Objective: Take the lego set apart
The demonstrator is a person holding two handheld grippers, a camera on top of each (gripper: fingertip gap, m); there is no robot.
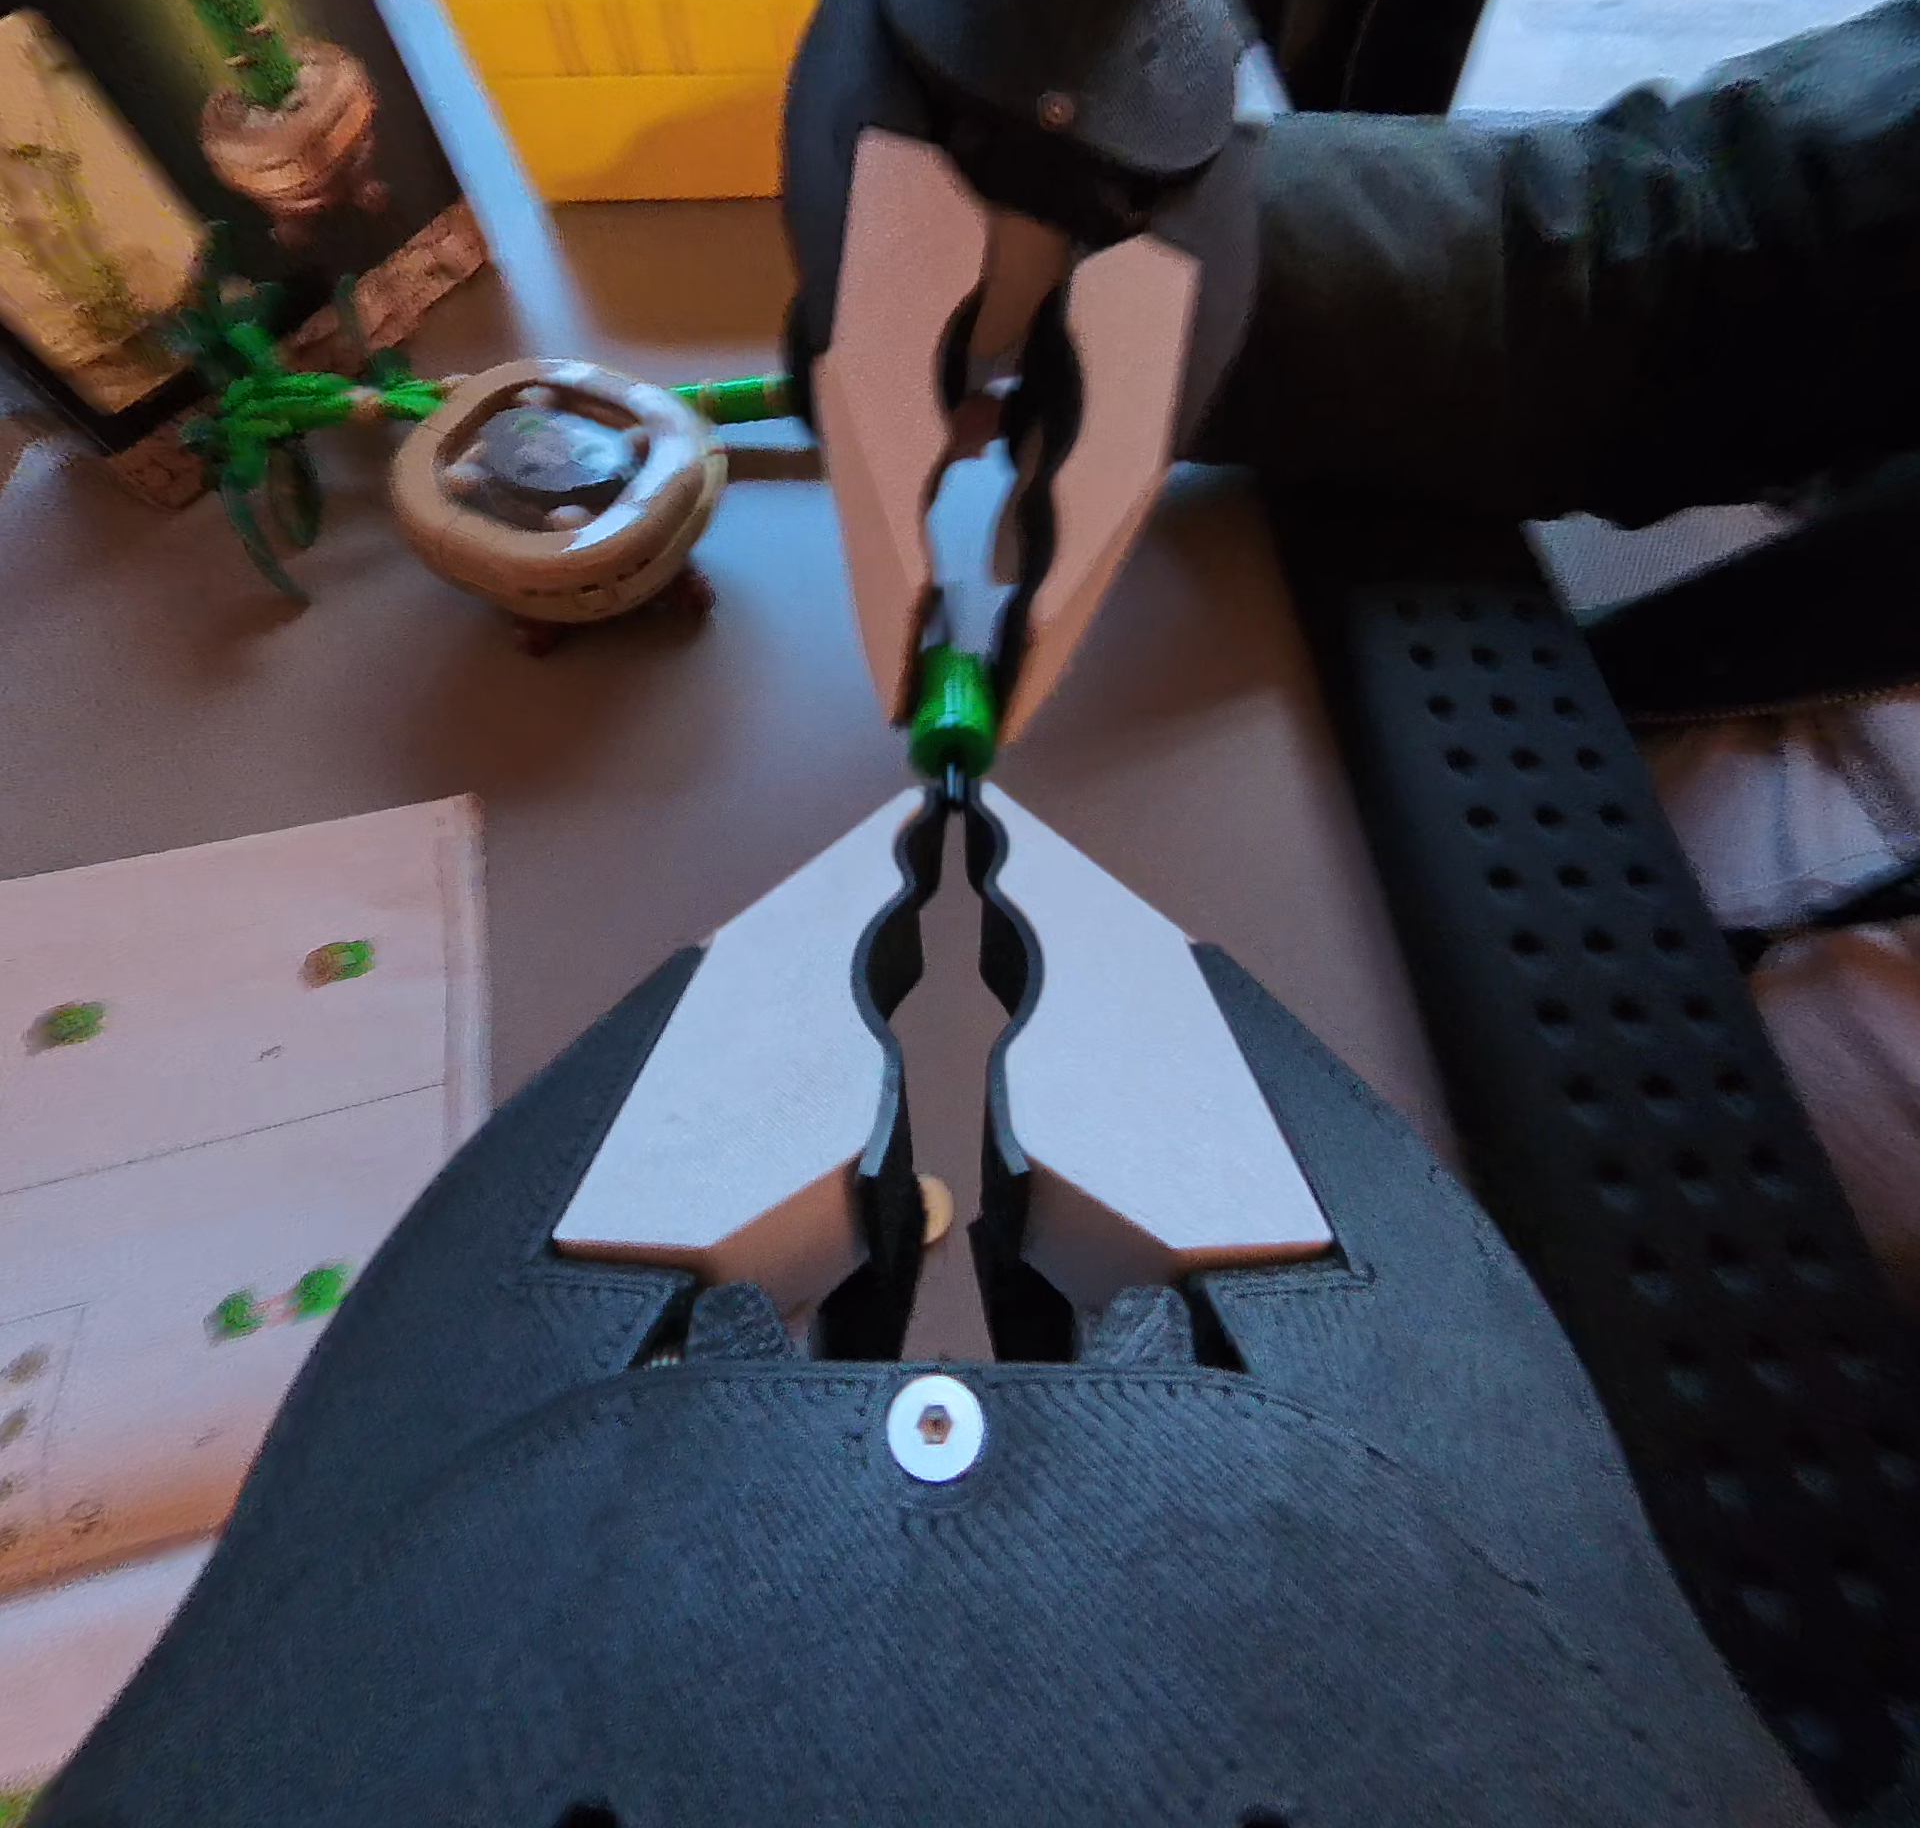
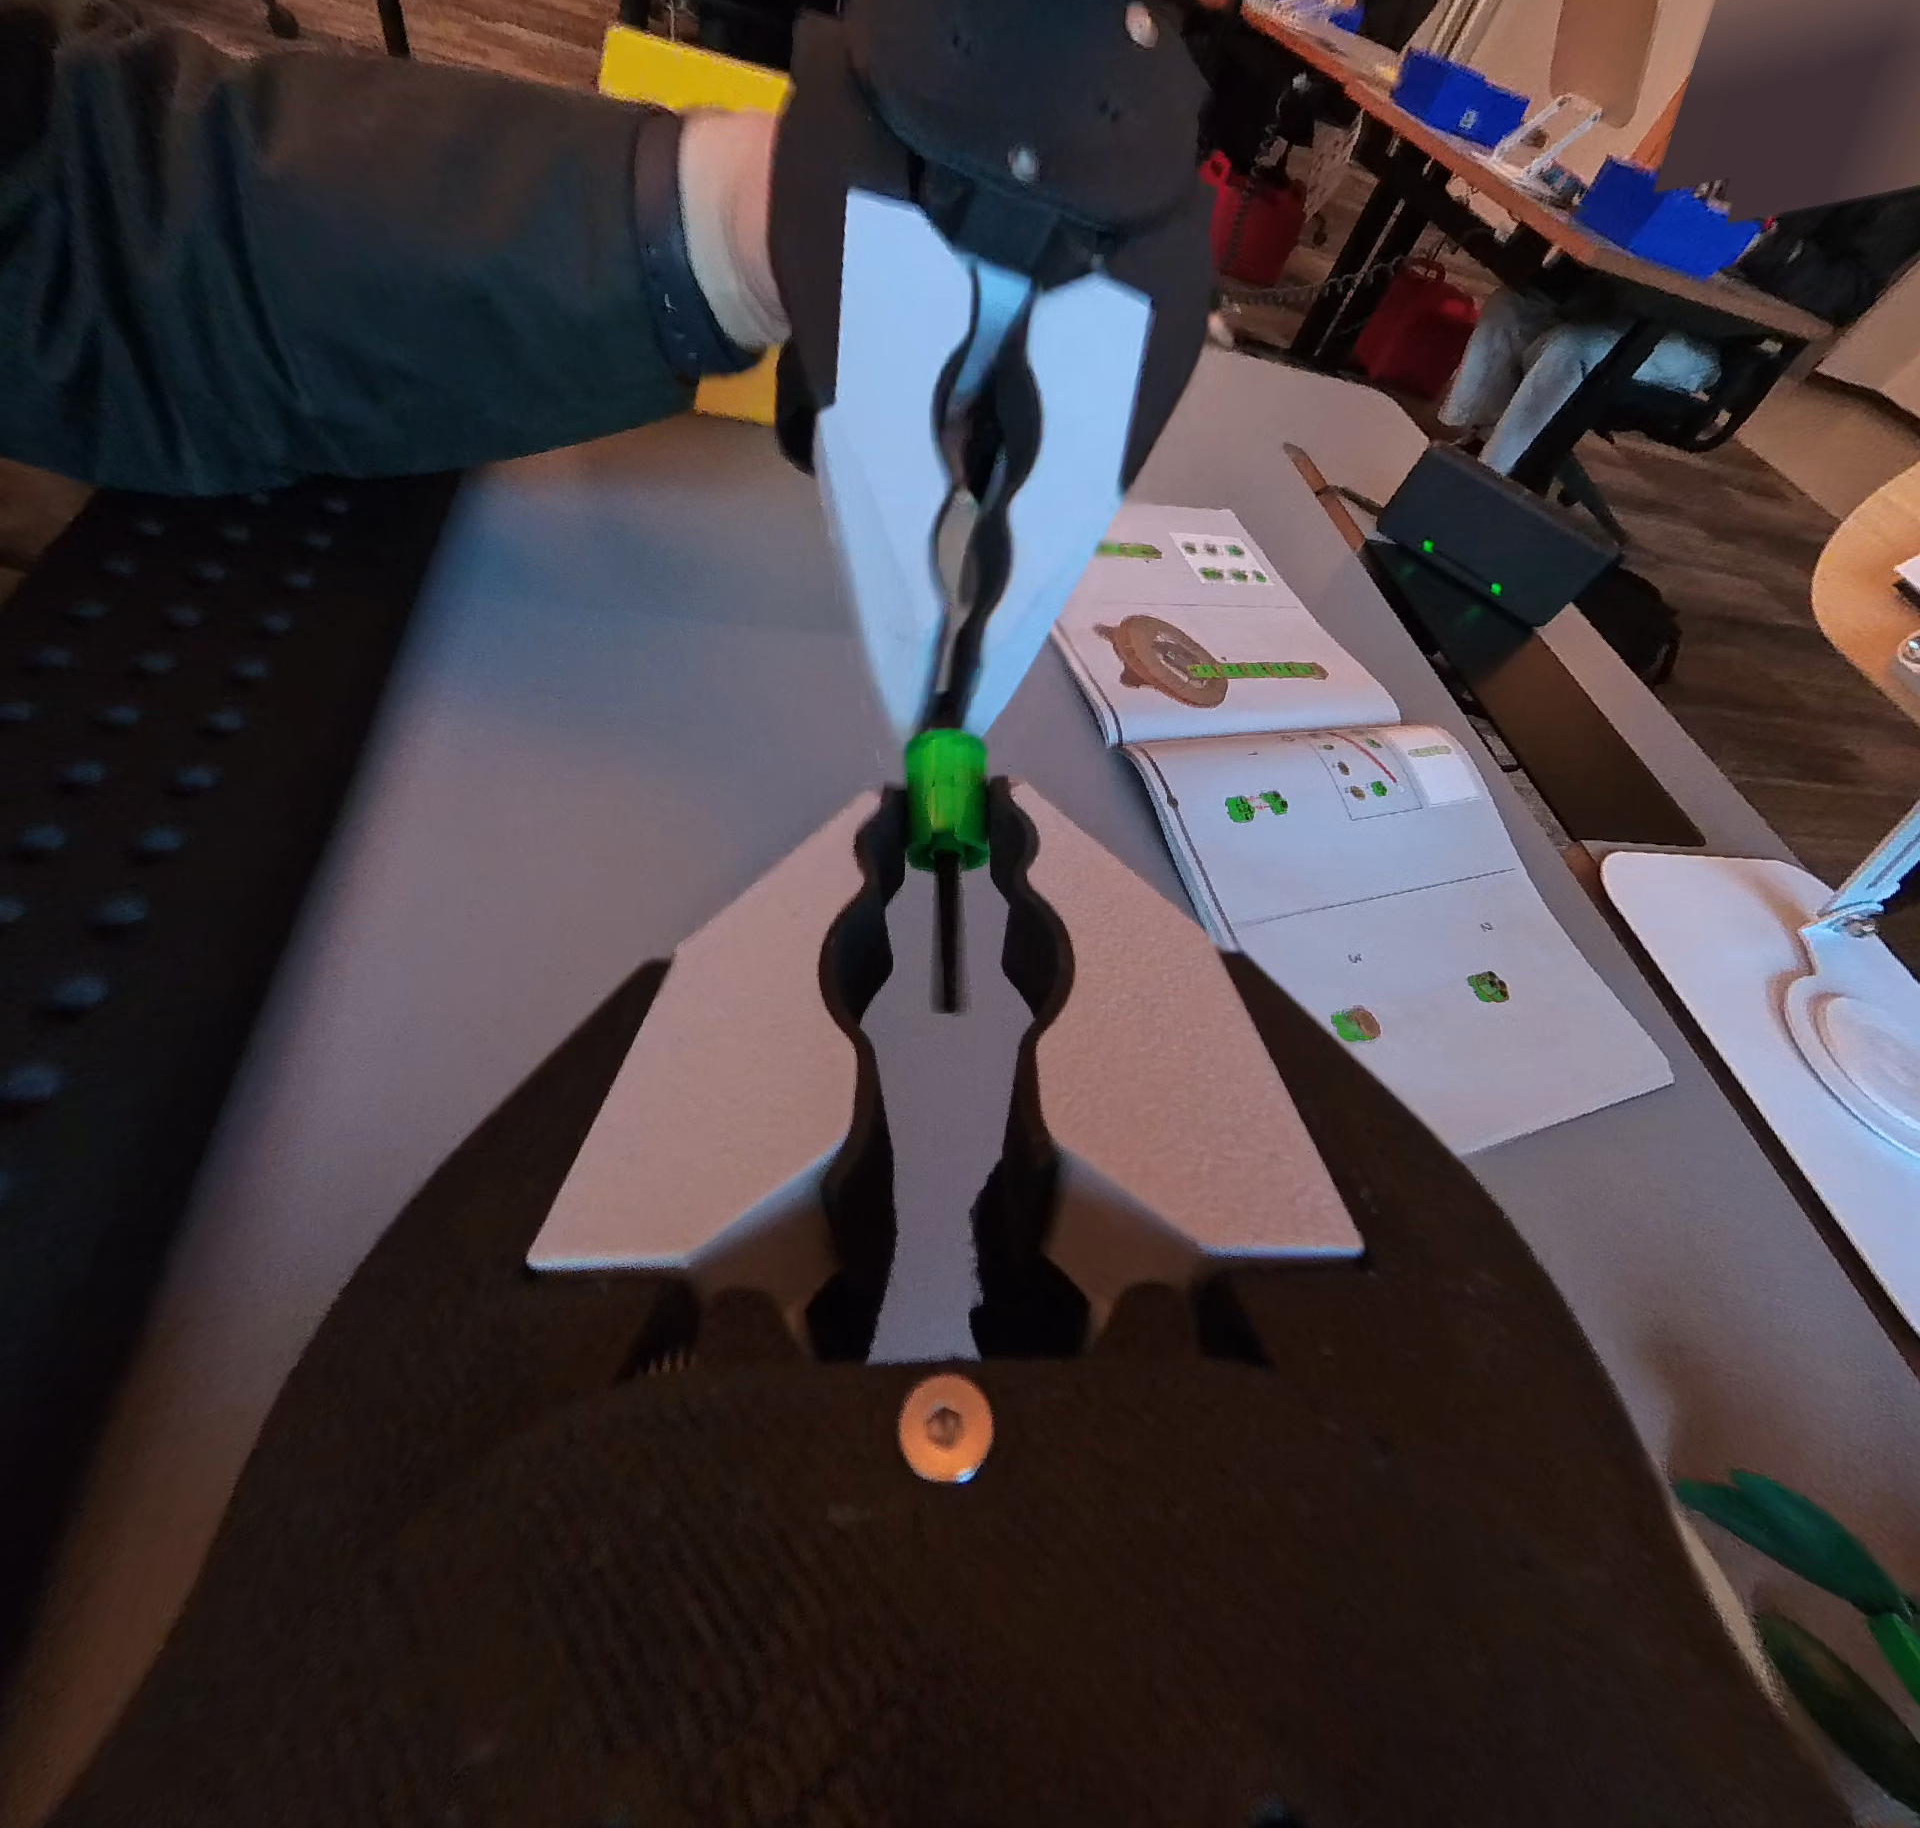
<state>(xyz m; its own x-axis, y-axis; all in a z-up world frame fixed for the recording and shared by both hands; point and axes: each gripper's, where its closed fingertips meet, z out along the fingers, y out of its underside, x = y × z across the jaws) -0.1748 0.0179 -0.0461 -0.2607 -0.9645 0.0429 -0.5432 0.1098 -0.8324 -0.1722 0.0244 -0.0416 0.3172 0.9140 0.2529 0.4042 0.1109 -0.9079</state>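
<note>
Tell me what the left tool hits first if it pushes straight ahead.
The green lego cylinder at its tips, then directly behind it the right tool facing it nose to nose; no free path ahead.

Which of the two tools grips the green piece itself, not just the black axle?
The right tool: its tips close around the green piece. The left tool pinches only the thin black axle sticking out of it.

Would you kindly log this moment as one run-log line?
left claw: shut on black axle tip | right claw: shut on green lego piece | lego pot: on table, untouched
</note>
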